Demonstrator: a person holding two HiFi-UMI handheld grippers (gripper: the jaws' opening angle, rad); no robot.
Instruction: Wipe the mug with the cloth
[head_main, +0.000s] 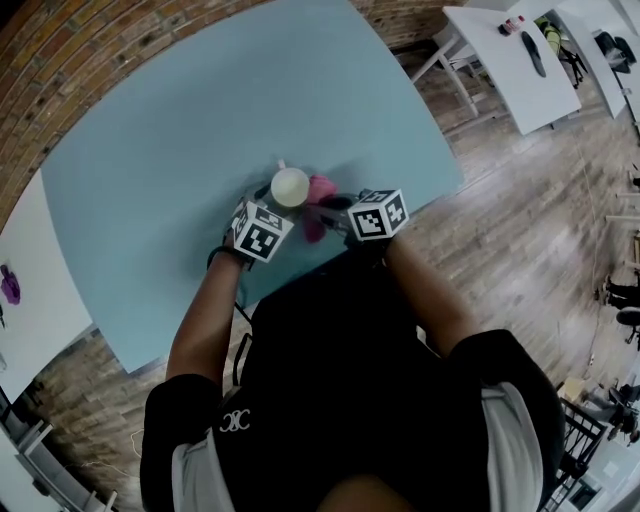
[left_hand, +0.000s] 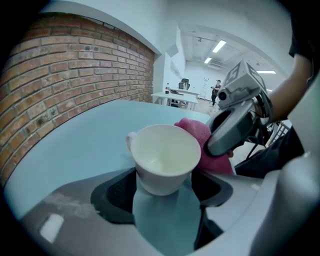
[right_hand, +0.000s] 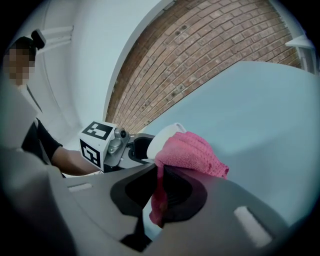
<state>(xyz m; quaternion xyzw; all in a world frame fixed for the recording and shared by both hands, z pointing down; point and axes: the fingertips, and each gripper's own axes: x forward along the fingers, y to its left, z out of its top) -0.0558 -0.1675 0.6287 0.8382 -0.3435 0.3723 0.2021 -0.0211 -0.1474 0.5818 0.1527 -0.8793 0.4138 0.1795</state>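
Mug: the white mug (left_hand: 165, 157) sits at the centre of the left gripper view, mouth towards the camera and handle at its upper left. In the head view it is just below the middle of the frame.
Left gripper: the left gripper (left_hand: 162, 192) is clamped on the mug's lower body, with its jaws wide and a pad touching each side. This looks meant to hold the mug steady and leave its wall free to be rubbed.
Cloth: the pink cloth (right_hand: 187, 152) is bunched against the mug's side, right of the rim in the left gripper view, and one tail hangs down.
Right gripper: the right gripper (right_hand: 162, 185) is clenched on the cloth, pinching a fold so that the wad sticks out ahead of its jaws.
Table: the blue table (head_main: 200, 100) fills the upper left of the head view, and both grippers work near its lower edge.
Step in hand: judging by the contact, the mug's outer wall is being wiped.
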